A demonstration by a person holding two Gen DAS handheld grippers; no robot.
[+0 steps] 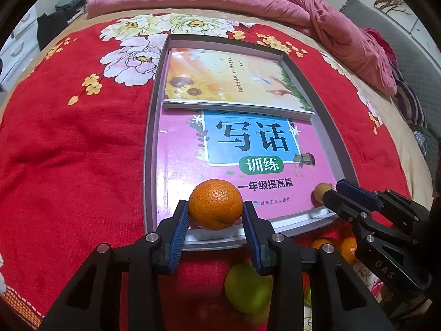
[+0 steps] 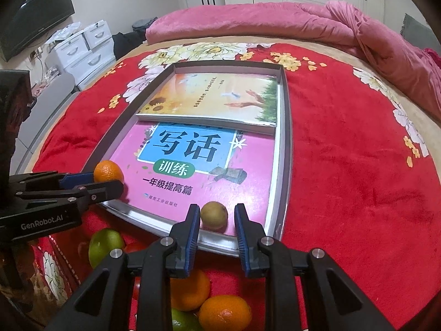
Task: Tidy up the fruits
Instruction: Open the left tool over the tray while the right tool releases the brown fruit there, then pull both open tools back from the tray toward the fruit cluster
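Observation:
A grey shallow tray point(image 1: 150, 138) lies on the red flowered bedspread, with a pink book point(image 1: 187, 151) and a sunflower book point(image 1: 220, 77) inside it. My left gripper point(image 1: 215, 207) is shut on an orange point(image 1: 215, 201) over the tray's near left corner; the right wrist view shows the left gripper point(image 2: 110, 183) and the orange point(image 2: 108, 171) from the side. At the near right corner my right gripper point(image 2: 216, 209) holds a small yellow-brown fruit point(image 2: 214, 215) between its tips, low over the pink book. The left wrist view shows that right gripper point(image 1: 332, 190) and the small fruit point(image 1: 319, 190) too.
A pile of fruit lies on the bedspread just in front of the tray: a green one point(image 2: 104, 245), oranges point(image 2: 190, 289) and another green one partly hidden. A pink quilt point(image 2: 275, 19) is heaped at the far side. White drawers point(image 2: 88, 49) stand beyond the left edge of the bed.

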